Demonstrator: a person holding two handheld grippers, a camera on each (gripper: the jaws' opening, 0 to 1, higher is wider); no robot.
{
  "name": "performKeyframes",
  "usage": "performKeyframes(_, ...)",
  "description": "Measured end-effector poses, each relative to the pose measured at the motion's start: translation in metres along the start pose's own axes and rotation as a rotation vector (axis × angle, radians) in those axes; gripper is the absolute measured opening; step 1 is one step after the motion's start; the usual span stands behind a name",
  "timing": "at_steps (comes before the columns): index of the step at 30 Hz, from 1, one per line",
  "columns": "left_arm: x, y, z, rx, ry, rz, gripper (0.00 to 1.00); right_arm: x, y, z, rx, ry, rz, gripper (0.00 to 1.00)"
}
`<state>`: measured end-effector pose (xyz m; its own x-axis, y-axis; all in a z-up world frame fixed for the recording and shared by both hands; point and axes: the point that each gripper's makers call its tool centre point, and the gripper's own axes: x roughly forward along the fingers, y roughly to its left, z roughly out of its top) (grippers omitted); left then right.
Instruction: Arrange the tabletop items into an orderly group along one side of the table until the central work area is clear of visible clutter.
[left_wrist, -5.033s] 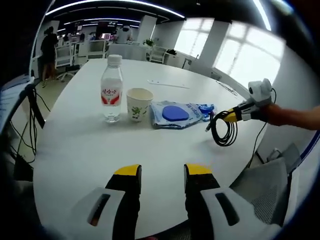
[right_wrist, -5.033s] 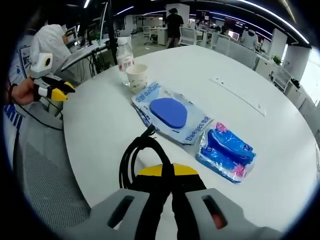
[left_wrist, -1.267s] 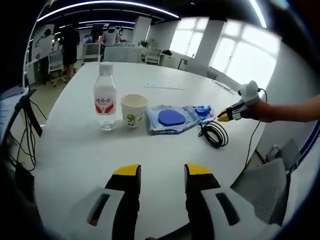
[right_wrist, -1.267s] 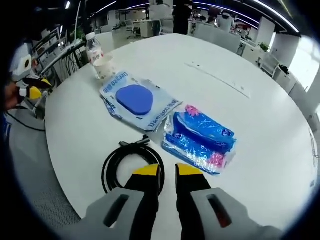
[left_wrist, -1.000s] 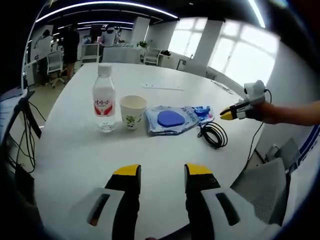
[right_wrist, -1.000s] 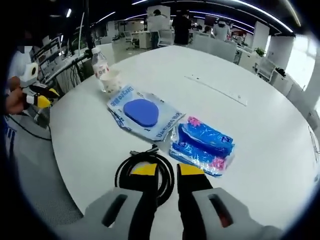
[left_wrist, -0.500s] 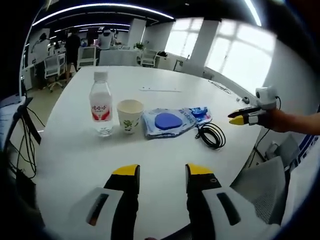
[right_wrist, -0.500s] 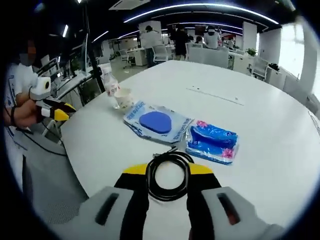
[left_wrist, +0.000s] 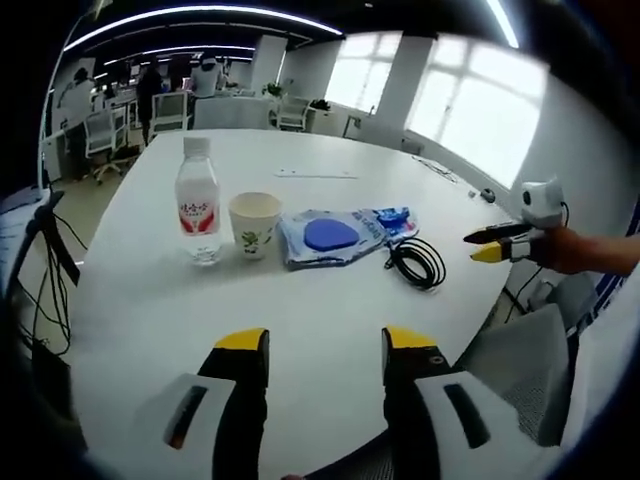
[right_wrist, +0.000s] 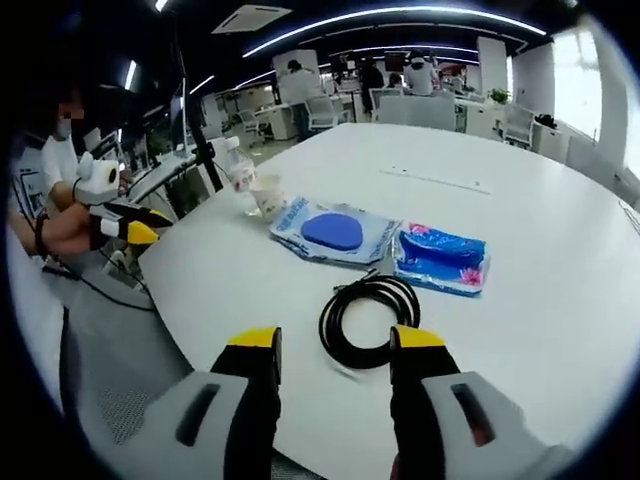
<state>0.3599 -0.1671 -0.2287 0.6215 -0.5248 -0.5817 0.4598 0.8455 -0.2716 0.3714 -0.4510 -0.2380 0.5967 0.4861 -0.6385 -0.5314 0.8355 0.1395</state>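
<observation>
My right claw (right_wrist: 331, 355) is spread wide w/ nothing in it, above 1 coiled black cable (right_wrist: 368, 320) on the white surface (right_wrist: 560, 330). Left claw (left_wrist: 313, 355) also spread, empty. In a row: 1 water bottle (left_wrist: 198, 211), 1 paper cup (left_wrist: 254, 224), 1 pouch w/ blue pad (left_wrist: 331, 236), 1 blue wipes pack (right_wrist: 441, 257).

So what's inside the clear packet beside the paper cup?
A blue oval pad shows through the clear packet; its underside and anything beneath it are hidden.
</observation>
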Motion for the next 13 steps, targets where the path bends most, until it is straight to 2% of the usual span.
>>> performKeyframes(13, 0.0011, 0.0012, 0.0011, -0.009, -0.006, 0.002, 0.46, 0.0013, 0.0001, -0.0012, 0.003, 0.011, 0.000, 0.44)
